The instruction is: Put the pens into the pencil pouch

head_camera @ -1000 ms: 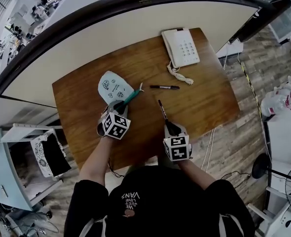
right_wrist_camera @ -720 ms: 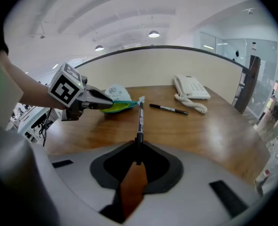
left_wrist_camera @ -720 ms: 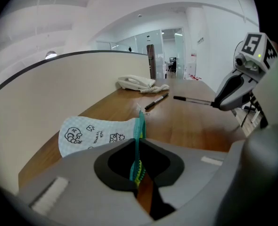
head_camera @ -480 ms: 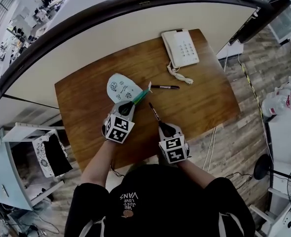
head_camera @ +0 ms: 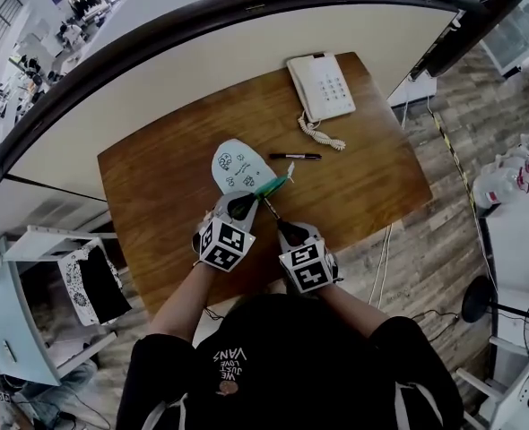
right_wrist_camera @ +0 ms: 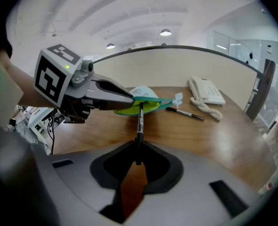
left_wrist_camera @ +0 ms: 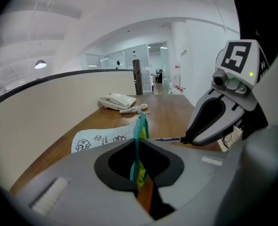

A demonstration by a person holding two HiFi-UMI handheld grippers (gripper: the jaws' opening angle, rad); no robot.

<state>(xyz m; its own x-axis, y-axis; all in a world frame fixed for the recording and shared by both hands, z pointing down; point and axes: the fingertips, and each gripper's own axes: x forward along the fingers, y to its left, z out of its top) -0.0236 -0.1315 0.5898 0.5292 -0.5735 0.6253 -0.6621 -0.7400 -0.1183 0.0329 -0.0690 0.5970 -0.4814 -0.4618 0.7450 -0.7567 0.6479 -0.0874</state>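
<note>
White doodle-printed pouch (head_camera: pixel 239 164), teal zip (head_camera: pixel 272 186), yellow lining (right_wrist_camera: pixel 132 109); black pen (right_wrist_camera: pixel 140 119)
</note>
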